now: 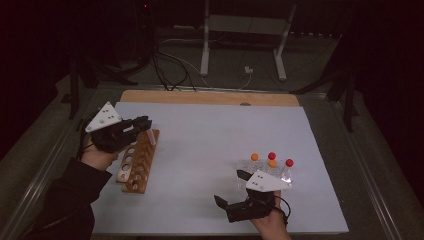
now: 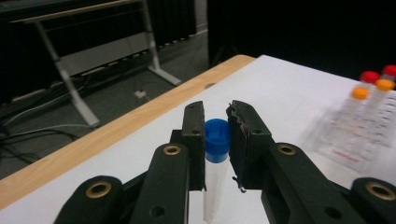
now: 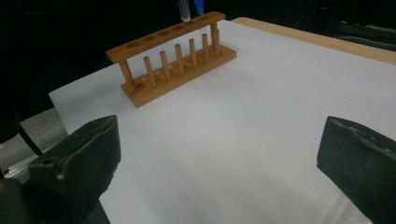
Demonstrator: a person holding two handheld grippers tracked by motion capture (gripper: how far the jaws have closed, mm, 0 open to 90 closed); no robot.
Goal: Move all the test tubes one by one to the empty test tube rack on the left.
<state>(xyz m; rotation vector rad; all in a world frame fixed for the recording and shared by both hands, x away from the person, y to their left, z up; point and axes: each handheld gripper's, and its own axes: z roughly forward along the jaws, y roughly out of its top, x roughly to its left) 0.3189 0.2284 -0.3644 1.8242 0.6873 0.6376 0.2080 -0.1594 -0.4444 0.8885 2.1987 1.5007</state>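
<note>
Near the left edge of the desk (image 1: 200, 130), the left claw (image 1: 144, 122) hangs over the far end of the wooden rack (image 1: 136, 162). Its jaws are closed on a clear tube (image 2: 215, 179) with a blue cap (image 2: 217, 138), gripping it at the cap so the tube hangs upright below them. In the right gripper view the rounded bottom of this tube sits just above the rack's top bar at its far end, close to the last holes, not yet down in one; another tube with a blue part stands just beside it there. The rack lies lengthwise along the left edge, its row of holes running from near to far.

The middle of the desk is white sheet, with a strip of bare wood along the far edge.

Toward the right, near the front edge, a clear stand (image 1: 267, 172) holds capped tubes: two orange caps (image 1: 255, 156) and two red caps (image 1: 272, 155) show above it. Just in front of the stand, the right claw (image 1: 231, 186) rests low near the front edge, jaws spread wide with nothing between them, pointing left across the desk toward the rack.
</note>
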